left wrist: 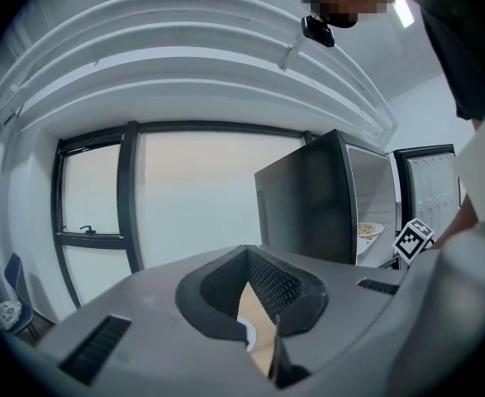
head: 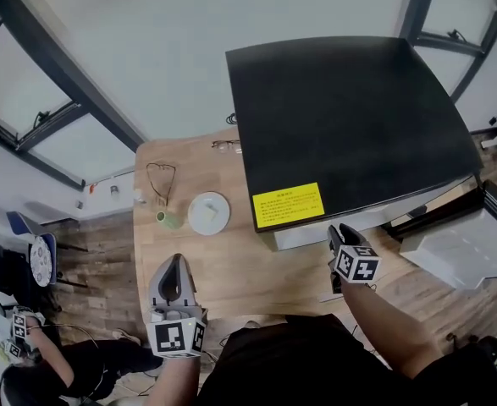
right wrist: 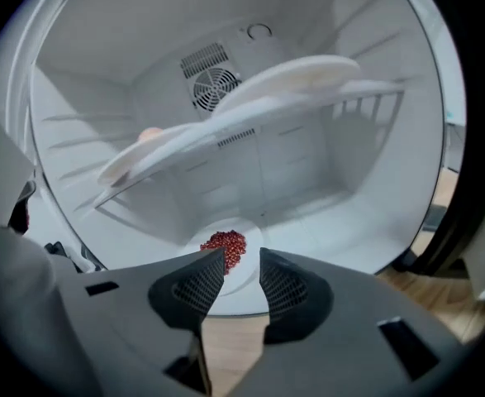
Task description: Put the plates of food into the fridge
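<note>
Through the right gripper view I look into the open white fridge (right wrist: 325, 188). A white plate with red food (right wrist: 225, 242) rests on the fridge floor just beyond my right gripper (right wrist: 240, 260), whose jaws stand open and apart from the plate. Two more white plates (right wrist: 283, 85) lie on the shelf above. In the head view my right gripper (head: 339, 233) is at the fridge's front edge. My left gripper (head: 177, 260) hovers over the wooden table (head: 256, 269), shut and empty. An empty-looking white plate (head: 208, 212) lies on the table ahead of it.
The black-topped fridge (head: 350, 117) stands on the table's right, its open door (head: 460, 244) swung out to the right. A green cup (head: 168, 220) and two pairs of glasses (head: 161, 180) lie on the table's far left. Windows run behind.
</note>
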`<move>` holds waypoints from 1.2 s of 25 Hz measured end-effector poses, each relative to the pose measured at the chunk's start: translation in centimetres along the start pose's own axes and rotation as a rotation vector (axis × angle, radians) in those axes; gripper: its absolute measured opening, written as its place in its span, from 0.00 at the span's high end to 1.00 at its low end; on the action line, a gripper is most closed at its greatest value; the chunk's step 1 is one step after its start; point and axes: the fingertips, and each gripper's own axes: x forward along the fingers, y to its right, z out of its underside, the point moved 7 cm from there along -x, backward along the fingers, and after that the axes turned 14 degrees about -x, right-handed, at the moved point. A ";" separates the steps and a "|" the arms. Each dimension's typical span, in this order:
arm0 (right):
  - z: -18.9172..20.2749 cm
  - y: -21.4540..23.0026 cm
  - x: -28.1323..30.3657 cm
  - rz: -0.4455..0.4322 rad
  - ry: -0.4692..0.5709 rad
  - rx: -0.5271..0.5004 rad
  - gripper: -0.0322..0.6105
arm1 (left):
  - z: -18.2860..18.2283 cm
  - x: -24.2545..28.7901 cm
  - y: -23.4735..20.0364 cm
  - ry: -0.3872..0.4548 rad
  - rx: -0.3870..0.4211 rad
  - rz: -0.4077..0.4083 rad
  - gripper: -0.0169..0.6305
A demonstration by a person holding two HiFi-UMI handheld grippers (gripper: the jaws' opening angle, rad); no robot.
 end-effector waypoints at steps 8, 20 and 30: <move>-4.6 -1.2 -8.4 0.016 0.200 -0.269 0.76 | 1.7 1.8 3.0 -0.036 -0.061 0.118 0.97; -7.1 -1.4 -15.0 -0.064 0.348 -0.316 0.92 | 2.9 2.5 5.3 -0.052 -0.061 0.181 0.97; -8.0 0.6 -15.8 -0.012 0.399 -0.295 0.92 | 2.7 2.4 7.4 -0.058 -0.036 0.211 0.97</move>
